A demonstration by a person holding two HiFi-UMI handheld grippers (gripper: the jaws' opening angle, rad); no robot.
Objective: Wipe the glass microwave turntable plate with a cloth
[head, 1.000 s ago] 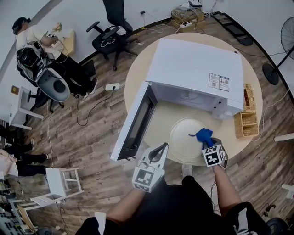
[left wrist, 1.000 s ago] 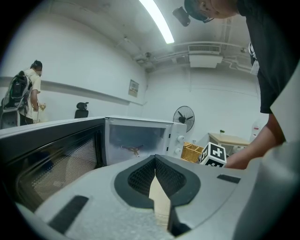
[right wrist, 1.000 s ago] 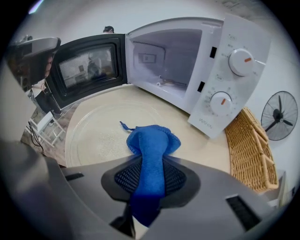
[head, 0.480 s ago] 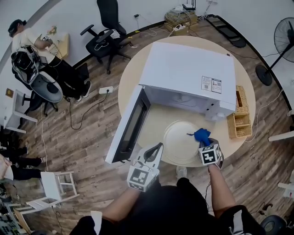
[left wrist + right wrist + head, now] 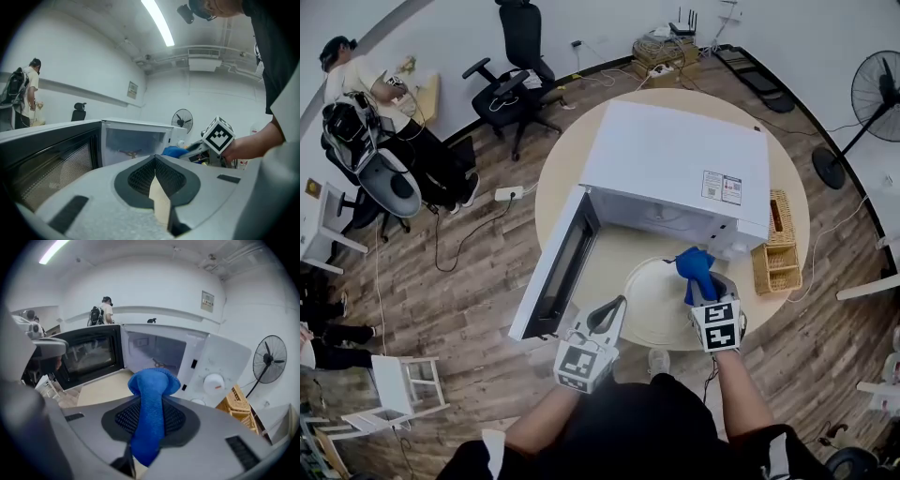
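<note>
The round glass turntable plate point(image 5: 649, 307) lies flat on the round table in front of the open white microwave point(image 5: 675, 169). My right gripper point(image 5: 697, 279) is shut on a blue cloth point(image 5: 693, 263), which it holds over the plate's far right edge, close to the microwave's control panel. In the right gripper view the cloth point(image 5: 152, 399) bulges out past the shut gripper point(image 5: 151, 405). My left gripper point(image 5: 621, 302) hovers at the plate's near left edge, shut with nothing in it point(image 5: 154, 157). The plate is hidden in both gripper views.
The microwave door point(image 5: 556, 274) hangs open to the left, beside my left gripper. A wicker basket point(image 5: 774, 251) stands at the table's right edge. A fan point(image 5: 874, 96), office chairs point(image 5: 511, 66) and a person point(image 5: 356, 80) are on the wooden floor around the table.
My right gripper has lifted the blue cloth from the plate's right rim forward toward the microwave front. The left gripper has stayed shut by the plate's near left edge.
</note>
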